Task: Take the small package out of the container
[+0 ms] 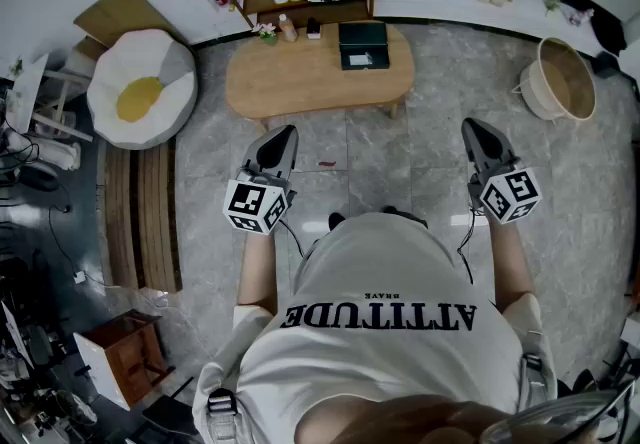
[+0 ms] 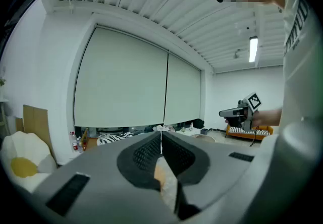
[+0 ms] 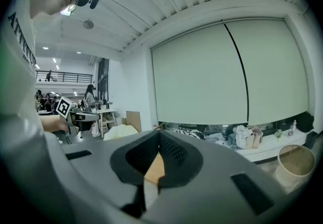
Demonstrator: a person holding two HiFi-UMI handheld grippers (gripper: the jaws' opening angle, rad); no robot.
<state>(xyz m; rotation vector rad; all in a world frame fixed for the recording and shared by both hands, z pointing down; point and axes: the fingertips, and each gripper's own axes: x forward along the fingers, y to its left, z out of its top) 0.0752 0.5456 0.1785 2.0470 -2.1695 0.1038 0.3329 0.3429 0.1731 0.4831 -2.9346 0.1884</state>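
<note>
Faintly, small package [image 1: 360, 59] (pale), dark container [image 1: 362, 28]

Soft, even indoor light fills the room; a ceiling tube lamp [image 2: 253, 49] glows at the far right and the pale blinds [image 2: 131, 81] look bright. The tiled floor [image 1: 420, 147] shows faint sheen and weak shadows. Every view bows and darkens toward its corners; the left gripper [image 2: 161, 141], near the lens, is blurred.
</note>
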